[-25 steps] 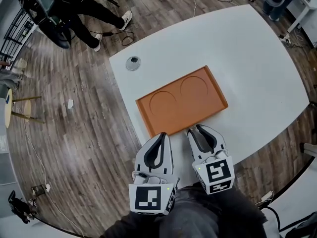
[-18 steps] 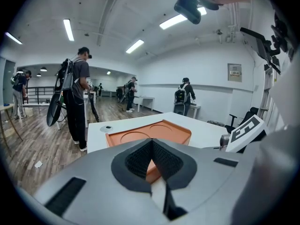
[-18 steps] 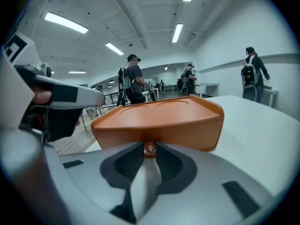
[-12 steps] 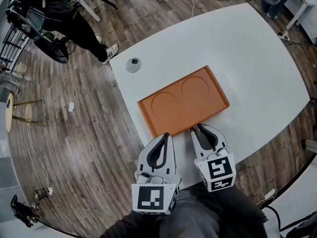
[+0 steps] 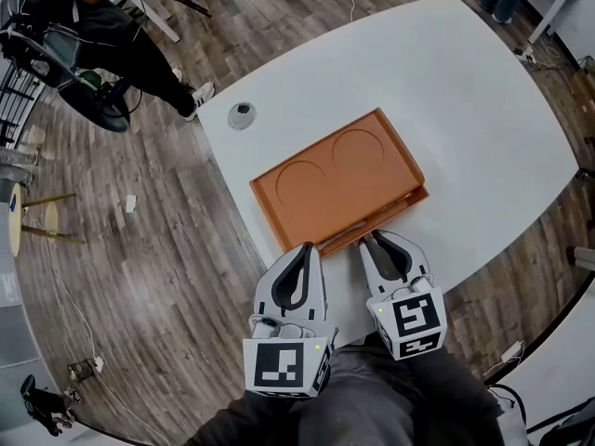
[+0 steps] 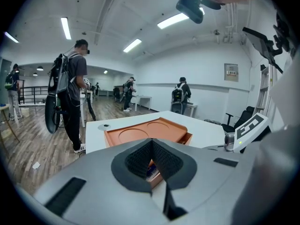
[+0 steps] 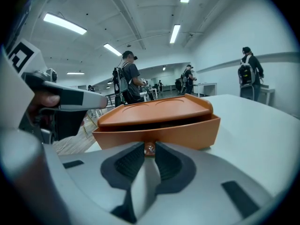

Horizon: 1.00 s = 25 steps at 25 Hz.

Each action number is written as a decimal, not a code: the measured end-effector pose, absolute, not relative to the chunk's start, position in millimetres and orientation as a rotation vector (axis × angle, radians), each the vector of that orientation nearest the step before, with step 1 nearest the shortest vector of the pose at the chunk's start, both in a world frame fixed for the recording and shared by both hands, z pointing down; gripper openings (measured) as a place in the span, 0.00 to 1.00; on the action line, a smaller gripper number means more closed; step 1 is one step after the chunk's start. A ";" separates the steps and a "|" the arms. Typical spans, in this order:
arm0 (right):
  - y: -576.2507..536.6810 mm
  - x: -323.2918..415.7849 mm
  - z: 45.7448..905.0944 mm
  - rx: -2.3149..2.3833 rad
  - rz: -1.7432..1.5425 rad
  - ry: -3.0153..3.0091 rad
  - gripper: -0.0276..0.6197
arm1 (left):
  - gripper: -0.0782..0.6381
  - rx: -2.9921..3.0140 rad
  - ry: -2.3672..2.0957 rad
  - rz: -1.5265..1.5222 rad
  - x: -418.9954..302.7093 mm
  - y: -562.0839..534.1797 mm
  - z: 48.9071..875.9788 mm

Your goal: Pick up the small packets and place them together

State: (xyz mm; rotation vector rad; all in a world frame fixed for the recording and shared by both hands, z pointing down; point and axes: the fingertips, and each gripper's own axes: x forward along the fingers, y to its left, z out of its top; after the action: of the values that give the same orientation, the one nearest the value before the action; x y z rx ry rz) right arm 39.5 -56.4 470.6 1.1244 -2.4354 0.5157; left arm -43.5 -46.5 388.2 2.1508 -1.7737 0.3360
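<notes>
An orange box (image 5: 335, 177) with two round hollows in its lid lies on the white table (image 5: 483, 128). Its drawer (image 5: 376, 219) stands a little way out toward me. My right gripper (image 5: 369, 241) is shut on the small knob (image 7: 149, 148) at the middle of the drawer front (image 7: 187, 134). My left gripper (image 5: 305, 250) hovers beside it at the box's near left corner, its jaws together and empty. In the left gripper view, behind those jaws (image 6: 151, 142), a blue and white packet (image 6: 151, 172) shows inside the drawer's opening. No other packets are visible.
A small round grey disc (image 5: 242, 114) sits near the table's far left corner. The table's left edge runs close to the box, with wooden floor beyond. A person with a backpack (image 5: 102, 35) stands on the floor at the upper left.
The drawer, flush with the box before, now sticks out toward me with the right gripper on its knob. The left gripper has stayed beside it.
</notes>
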 end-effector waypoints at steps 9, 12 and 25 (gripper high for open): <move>-46.5 44.4 469.2 1.157 0.520 -2.426 0.16 | 0.10 2.178 -1.747 0.335 -39.0 -42.5 387.3; -42.5 44.0 468.6 1.166 0.520 -2.423 0.16 | 0.10 2.180 -1.746 0.338 -41.9 -40.7 386.7; -29.0 51.1 469.0 1.186 0.500 -2.415 0.16 | 0.10 2.210 -1.705 0.358 -30.0 -31.9 389.3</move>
State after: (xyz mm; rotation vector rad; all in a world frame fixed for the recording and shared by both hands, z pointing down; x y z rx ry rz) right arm 51.1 -29.0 469.0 1.1860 -2.4147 0.4998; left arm -30.0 -31.9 389.3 2.2096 -1.7053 0.3577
